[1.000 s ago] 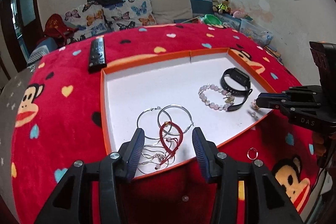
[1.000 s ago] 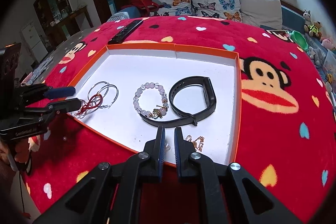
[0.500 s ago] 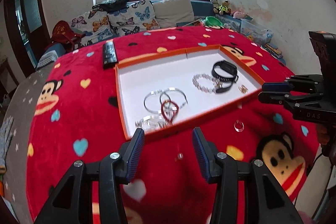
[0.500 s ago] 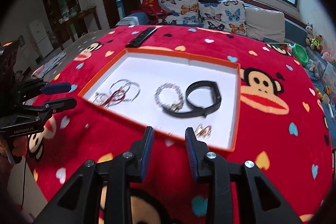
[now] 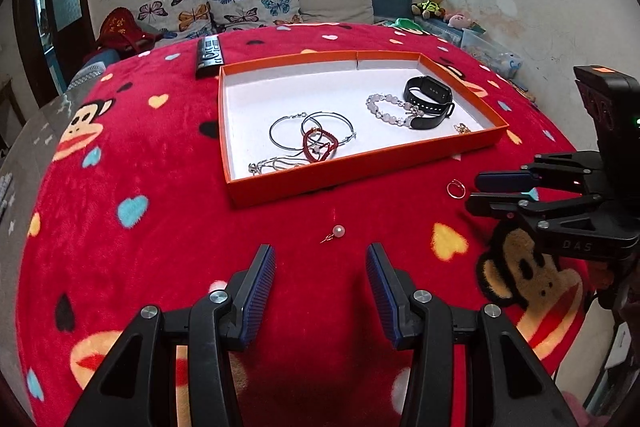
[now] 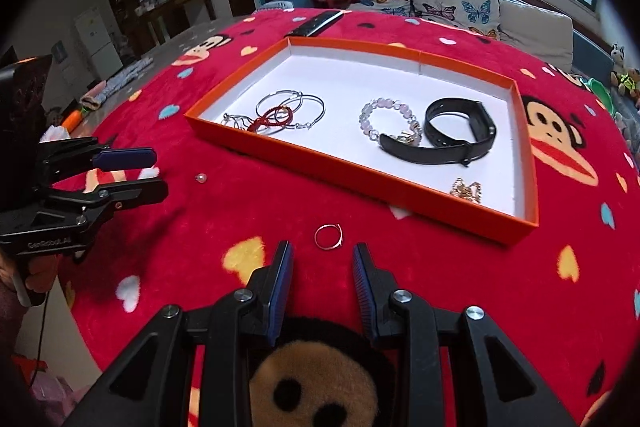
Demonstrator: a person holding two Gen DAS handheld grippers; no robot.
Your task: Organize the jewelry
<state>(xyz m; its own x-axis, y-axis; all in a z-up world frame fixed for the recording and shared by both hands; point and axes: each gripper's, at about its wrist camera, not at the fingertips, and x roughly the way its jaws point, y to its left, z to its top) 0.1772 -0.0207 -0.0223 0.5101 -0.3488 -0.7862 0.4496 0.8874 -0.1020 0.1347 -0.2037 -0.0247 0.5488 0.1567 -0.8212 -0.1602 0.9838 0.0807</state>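
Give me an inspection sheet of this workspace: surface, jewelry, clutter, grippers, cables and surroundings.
Surface: red blanket with monkey and heart print.
Job's things: orange tray holds hoop bracelets, red cord bracelet, bead bracelet, black wristband, gold piece. Outside it, on the blanket: thin ring, pearl earring.
Clutter: remote control beside the tray.
Grippers: left gripper open, empty; right gripper open, empty, just short of the ring.
Cables: nothing seen for certain.
Surroundings: sofa with butterfly cushions, window, stuffed toys.
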